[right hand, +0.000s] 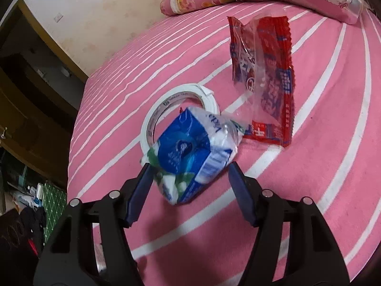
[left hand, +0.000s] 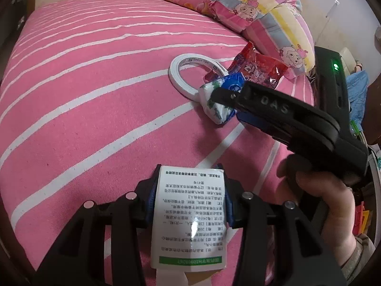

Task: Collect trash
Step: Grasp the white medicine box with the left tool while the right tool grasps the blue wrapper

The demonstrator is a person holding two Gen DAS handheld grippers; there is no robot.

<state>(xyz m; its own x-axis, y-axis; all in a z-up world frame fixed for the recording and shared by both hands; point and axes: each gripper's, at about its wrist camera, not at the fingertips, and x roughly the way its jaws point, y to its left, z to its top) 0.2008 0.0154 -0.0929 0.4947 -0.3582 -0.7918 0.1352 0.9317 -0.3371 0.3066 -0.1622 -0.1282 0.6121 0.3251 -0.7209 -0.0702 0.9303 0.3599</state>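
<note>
My left gripper (left hand: 188, 169) is shut on a white printed box (left hand: 188, 214), which stands upright between the blue pads. A blue and white tissue pack (right hand: 188, 147) lies tilted on the bed, leaning on a white tape roll (right hand: 147, 128). My right gripper (right hand: 189, 169) straddles the pack with a fingertip at each side, and I see no squeeze. In the left wrist view the right gripper (left hand: 227, 104) reaches in from the right over the tissue pack (left hand: 218, 113). A red snack wrapper (right hand: 269, 83) lies just beyond.
Everything lies on a bed with a pink, white-striped sheet (left hand: 95, 95). Patterned pillows (left hand: 262, 12) are piled at its far end. A person's hand (left hand: 328, 205) holds the right gripper. Dark wooden furniture (right hand: 23, 83) and floor clutter (right hand: 35, 197) lie off the bed's left side.
</note>
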